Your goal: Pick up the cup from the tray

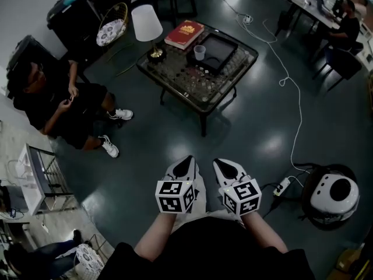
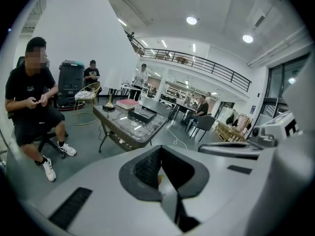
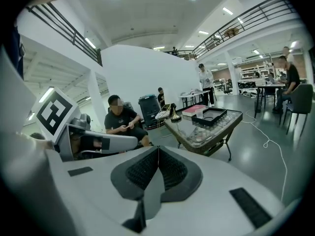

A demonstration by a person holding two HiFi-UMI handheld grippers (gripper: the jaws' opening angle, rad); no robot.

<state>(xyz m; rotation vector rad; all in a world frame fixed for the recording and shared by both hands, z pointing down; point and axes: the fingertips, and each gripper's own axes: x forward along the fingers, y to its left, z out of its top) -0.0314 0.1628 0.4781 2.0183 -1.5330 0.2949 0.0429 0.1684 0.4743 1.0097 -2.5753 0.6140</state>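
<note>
A small pale cup point(image 1: 199, 52) stands at the left edge of a black tray point(image 1: 218, 51) on a low glass-topped table point(image 1: 233, 77), far ahead of me. My left gripper point(image 1: 185, 167) and right gripper point(image 1: 225, 168) hover side by side over the dark floor, well short of the table, both shut with nothing in them. In the left gripper view the shut left gripper point(image 2: 160, 149) points at the table point(image 2: 129, 128) and tray point(image 2: 143, 113). From the right gripper view, past the shut right gripper point(image 3: 158, 149), the cup point(image 3: 199, 113) and tray point(image 3: 213, 115) are visible.
A red book point(image 1: 184, 34) and a white-shaded lamp point(image 1: 147, 25) share the table. A person point(image 1: 55, 101) sits at the left. A white cable point(image 1: 294, 92) crosses the floor to a power strip point(image 1: 282, 185) beside a round black-and-white device point(image 1: 332, 195). A wire rack point(image 1: 36, 179) stands near left.
</note>
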